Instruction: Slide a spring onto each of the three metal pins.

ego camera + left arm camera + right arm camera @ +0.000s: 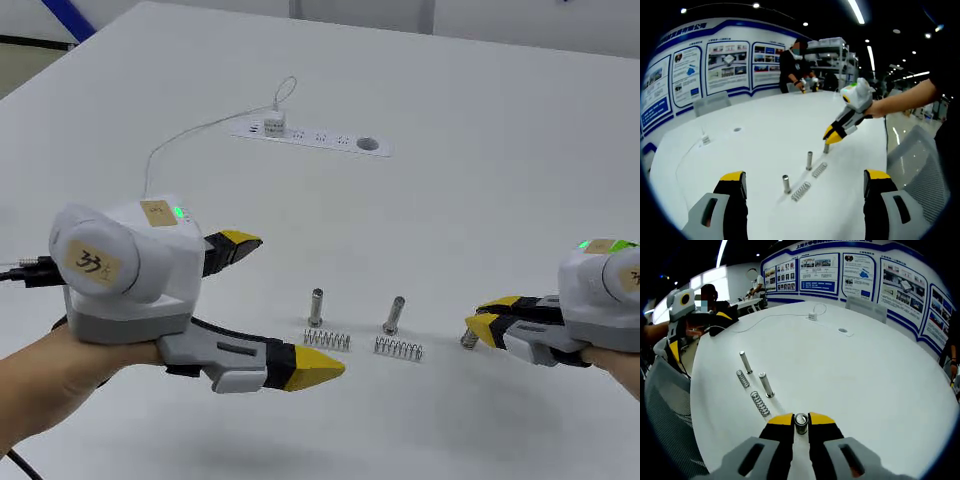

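Springs and pins sit in a short row on the white table (520, 210), between the two grippers. Nearest, at the row's left end, the left gripper (285, 305) hangs just above the table. Its yellow-tipped jaws are spread wide apart with nothing between them, and they point along the row.

Just beyond, one spring (327, 340) lies flat on its side, with the other spring (398, 348) flat beside it to the right. They are near each other but apart. Each lies right in front of an upright pin: the first before the left pin (316, 307), the second before the middle pin (394, 314). Both of these pins are bare.

At the right end of the row, the right gripper (482, 325) reaches in low. In the right gripper view its jaws are drawn in close and clamped on the third pin (801, 423), which stands upright between the yellow tips. This pin looks ringed with coils, though it is too small to be sure.

Farther back on the table lies a white power strip (330, 140) with a plug (274, 124) in it. A thin cable (190, 132) runs from the plug back toward the left gripper.

Farthest off, the left gripper view shows posters (715, 62) on a wall and a person (795, 65) at the table's far side.
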A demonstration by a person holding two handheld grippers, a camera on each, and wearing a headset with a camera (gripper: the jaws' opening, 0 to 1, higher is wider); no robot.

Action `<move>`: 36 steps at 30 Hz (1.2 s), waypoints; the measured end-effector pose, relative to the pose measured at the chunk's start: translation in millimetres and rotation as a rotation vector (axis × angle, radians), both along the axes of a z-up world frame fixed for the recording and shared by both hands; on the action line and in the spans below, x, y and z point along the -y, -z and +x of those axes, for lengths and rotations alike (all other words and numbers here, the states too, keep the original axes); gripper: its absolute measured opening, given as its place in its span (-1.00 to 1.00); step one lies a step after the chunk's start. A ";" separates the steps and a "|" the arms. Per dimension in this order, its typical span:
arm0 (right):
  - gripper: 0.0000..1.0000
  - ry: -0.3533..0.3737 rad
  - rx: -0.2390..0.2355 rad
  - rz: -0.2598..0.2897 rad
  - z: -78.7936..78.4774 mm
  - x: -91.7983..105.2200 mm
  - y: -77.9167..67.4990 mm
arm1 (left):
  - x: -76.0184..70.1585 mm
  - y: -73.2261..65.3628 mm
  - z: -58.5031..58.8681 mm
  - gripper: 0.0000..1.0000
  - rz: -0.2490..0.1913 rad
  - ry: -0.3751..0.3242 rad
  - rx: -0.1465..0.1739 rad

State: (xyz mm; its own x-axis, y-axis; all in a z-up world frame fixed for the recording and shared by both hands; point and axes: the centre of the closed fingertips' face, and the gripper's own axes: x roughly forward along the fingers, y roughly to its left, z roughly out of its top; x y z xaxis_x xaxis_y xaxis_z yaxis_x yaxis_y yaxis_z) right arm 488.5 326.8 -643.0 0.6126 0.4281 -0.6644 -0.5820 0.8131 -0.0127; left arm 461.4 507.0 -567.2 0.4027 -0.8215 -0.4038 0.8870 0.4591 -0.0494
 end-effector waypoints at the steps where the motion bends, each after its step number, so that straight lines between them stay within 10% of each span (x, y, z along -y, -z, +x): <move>1: -0.77 -0.002 -0.001 -0.001 -0.1 -0.5 0.8 | -0.1 0.0 -0.4 0.99 0.000 0.000 -0.001; 36: -0.69 -0.026 0.051 -0.030 0.3 -5.6 -24.0 | 4.8 -15.7 -4.2 1.00 -0.016 0.007 0.029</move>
State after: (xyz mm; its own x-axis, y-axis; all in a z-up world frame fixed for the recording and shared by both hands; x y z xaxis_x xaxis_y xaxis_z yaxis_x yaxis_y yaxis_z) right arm 488.8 332.4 -618.9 0.6346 0.4249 -0.6456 -0.6013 0.7962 -0.0670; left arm 457.3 502.2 -551.5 0.4084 -0.8302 -0.3794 0.8911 0.4526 -0.0311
